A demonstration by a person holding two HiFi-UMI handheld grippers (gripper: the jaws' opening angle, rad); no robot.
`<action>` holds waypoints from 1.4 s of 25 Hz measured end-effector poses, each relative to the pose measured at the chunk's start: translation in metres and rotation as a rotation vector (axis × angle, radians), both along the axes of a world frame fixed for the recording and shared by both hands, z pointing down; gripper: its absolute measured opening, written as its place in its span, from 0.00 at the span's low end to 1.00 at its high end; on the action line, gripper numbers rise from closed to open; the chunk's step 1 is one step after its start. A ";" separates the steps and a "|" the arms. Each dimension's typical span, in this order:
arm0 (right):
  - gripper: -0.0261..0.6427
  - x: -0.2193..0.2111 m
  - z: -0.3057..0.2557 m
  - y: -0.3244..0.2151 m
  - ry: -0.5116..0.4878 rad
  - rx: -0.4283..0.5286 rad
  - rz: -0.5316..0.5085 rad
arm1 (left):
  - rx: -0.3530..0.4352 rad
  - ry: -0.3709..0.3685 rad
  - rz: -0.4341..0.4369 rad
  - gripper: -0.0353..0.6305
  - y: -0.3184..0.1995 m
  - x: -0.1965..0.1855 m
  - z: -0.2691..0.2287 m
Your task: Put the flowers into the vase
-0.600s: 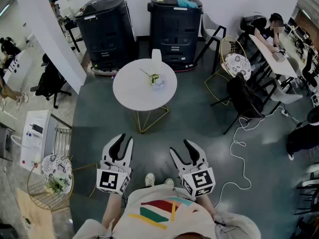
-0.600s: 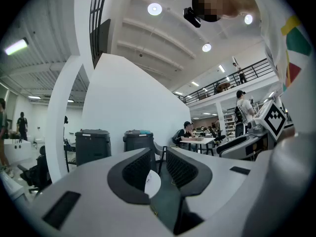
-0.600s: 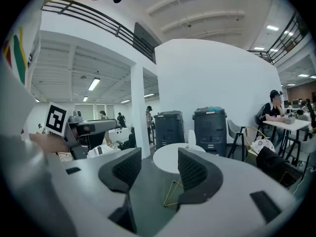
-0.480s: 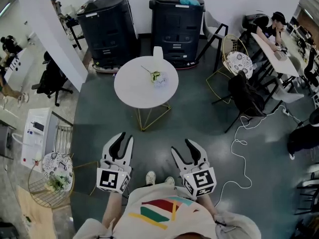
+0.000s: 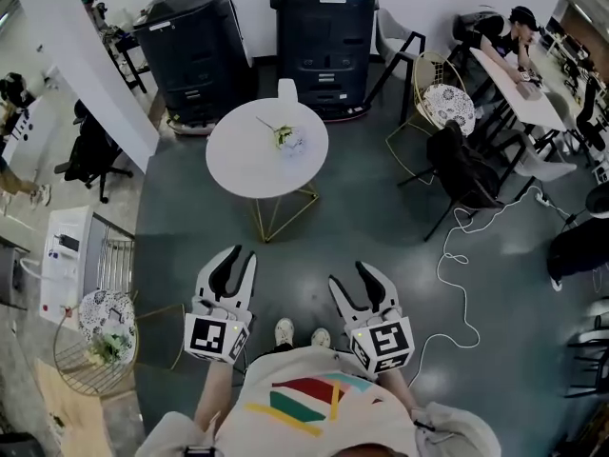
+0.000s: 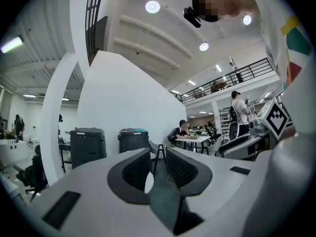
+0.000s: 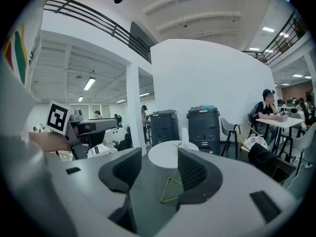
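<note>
Only the framing changes: against half a second ago the whole room slides a bit up and left in the head view. The grey floor (image 5: pixel 362 217), the two black cabinets (image 5: pixel 195 50) by the back wall and the round white table (image 5: pixel 257 165) show at the same size as before. My read is a head turn, not a step closer. The person's shoes (image 5: pixel 284 331) are well short of the table, with open floor between. Both grippers sit where they were, just in front of the torso and aimed toward the table. The left gripper (image 5: pixel 234 260) is empty; its pads (image 6: pixel 137 169) are only narrowly apart, with a thin gap and nothing in it. The right gripper (image 5: pixel 350 279) is also empty, its pads (image 7: pixel 190 172) spread wide and framing the table in the right gripper view. The white vase (image 5: pixel 286 89) stands upright at the table's far edge. The flowers (image 5: pixel 284 138) lie on the tabletop just in front of it, toward the far side, untouched. So the task isn't started. The next move needs a walk-up to the table's near edge, and the left jaws need opening before any pick. The stem looks thin, so the grasp will need care.
</note>
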State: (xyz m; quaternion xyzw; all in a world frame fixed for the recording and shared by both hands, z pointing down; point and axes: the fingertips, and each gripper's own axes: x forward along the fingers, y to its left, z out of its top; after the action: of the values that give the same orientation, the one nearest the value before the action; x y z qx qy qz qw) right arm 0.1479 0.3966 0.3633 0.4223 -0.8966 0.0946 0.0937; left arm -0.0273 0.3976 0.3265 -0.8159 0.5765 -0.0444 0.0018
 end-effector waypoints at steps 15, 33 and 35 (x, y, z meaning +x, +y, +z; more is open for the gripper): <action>0.39 0.052 0.011 -0.016 -0.093 -0.066 0.038 | -0.029 0.088 0.116 0.21 -0.038 0.057 0.011; 0.39 -0.081 0.000 -0.249 -0.040 -0.044 0.035 | -0.036 0.067 0.042 0.06 -0.256 -0.061 0.036; 0.39 -0.099 0.001 -0.270 -0.017 -0.033 0.033 | -0.048 0.073 0.014 0.06 -0.276 -0.085 0.042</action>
State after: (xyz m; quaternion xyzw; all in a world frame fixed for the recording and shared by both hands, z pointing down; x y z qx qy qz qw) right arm 0.0484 0.1267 0.3647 0.4347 -0.8886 0.1146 0.0914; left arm -0.1124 0.1219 0.3681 -0.8207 0.5693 -0.0284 -0.0387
